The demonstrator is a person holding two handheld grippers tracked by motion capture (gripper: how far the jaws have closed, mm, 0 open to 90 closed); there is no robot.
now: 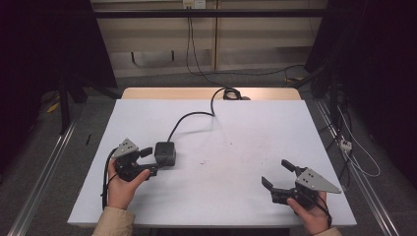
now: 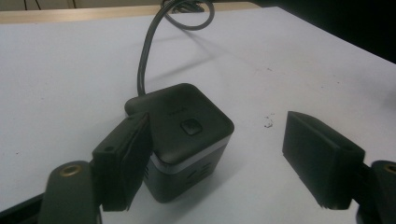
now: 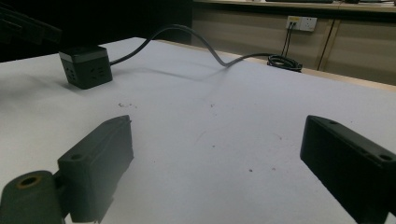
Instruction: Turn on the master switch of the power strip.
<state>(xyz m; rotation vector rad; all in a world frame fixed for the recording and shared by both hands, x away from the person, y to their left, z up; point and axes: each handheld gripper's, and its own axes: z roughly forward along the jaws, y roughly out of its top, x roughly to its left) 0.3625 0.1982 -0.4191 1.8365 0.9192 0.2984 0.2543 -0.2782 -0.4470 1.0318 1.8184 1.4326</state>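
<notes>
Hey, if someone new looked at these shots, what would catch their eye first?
The dark cube power block on the white table, left of centre, its cable snaking to the far edge. The left tool, open, has one jaw beside the cube; the right tool sits open, well apart at the near right.

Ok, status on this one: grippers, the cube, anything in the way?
Left gripper open, jaws astride the black power cube, one jaw at its side. Right gripper open, holding nothing. Cube upright on the table, cable trailing to far edge. Nothing obstructing.
</notes>
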